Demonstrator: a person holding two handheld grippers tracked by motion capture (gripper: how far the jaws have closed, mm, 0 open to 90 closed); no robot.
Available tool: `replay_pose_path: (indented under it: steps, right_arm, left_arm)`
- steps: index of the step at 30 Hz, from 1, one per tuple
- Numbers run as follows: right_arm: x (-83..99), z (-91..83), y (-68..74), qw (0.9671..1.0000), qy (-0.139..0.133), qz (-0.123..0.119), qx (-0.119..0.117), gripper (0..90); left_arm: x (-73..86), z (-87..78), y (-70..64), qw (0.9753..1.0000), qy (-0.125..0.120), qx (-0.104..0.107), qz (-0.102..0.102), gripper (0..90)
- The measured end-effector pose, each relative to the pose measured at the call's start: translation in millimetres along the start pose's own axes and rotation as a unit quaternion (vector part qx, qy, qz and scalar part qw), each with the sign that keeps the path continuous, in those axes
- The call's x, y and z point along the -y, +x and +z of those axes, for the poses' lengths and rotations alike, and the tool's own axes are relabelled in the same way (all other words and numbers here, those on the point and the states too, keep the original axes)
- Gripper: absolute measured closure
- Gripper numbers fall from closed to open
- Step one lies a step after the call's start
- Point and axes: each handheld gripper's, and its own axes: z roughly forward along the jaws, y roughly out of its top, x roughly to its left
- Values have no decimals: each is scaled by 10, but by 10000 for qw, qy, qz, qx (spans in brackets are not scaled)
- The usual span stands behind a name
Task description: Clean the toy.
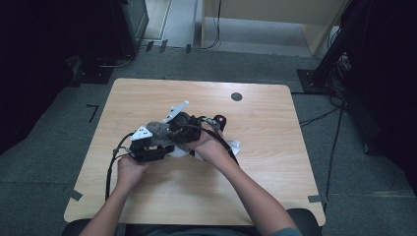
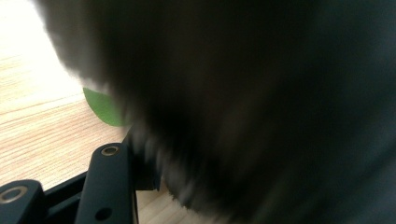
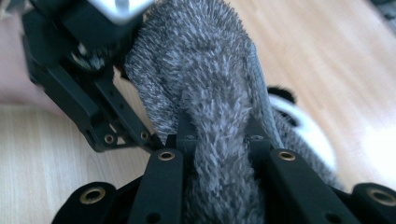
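Counter (image 1: pixel 275 162), wood. Grey furry toy (image 3: pixel 205 70) sits at counter centre, slightly toward 9 o'clock. Right gripper (image 3: pixel 217 140) fingers pinch a fur fold from the toy's 3 o'clock. Left gripper (image 1: pixel 147 146) at the toy's 8 o'clock; its fingers are buried in fur, grip state can't tell. Risk: pinch holds only fur, so pulling apart could slip it loose.

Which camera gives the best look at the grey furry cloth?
The right gripper view: the grey furry cloth is sharp there, pinched between the right tongs. The left gripper view shows it as a dark blur. The high view shows a small patch between both tongs.
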Motion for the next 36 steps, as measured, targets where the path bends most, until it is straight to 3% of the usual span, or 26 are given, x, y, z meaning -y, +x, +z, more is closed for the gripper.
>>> replay_pose_path:
  steps: [3,5,17,20,22,30,36]
  right_arm:
    - [82,110,17,9996,236,-126,31,752]
    - [161,106,18,9997,153,-172,-46,753]
    - [493,-143,-60,9996,107,-100,-228,757]
    - [541,-211,-62,9998,83,-106,-174,758]
    - [577,-261,-81,9997,153,-189,-24,761]
    - [802,-530,-295,9997,31,208,105,762]
    - [953,-638,-412,9989,-5,437,152,765]
  left_arm:
    - [3,4,-3,10000,8,-11,10,412]
    - [4,4,-6,10000,17,-16,54,413]
    - [-9,26,-41,9999,63,-21,125,416]
    - [-30,24,-57,9997,148,-69,182,439]
    - [-27,17,-27,9999,120,12,74,455]
    - [-24,21,-31,9999,99,2,106,461]
    - [-20,22,-28,9999,77,27,114,461]
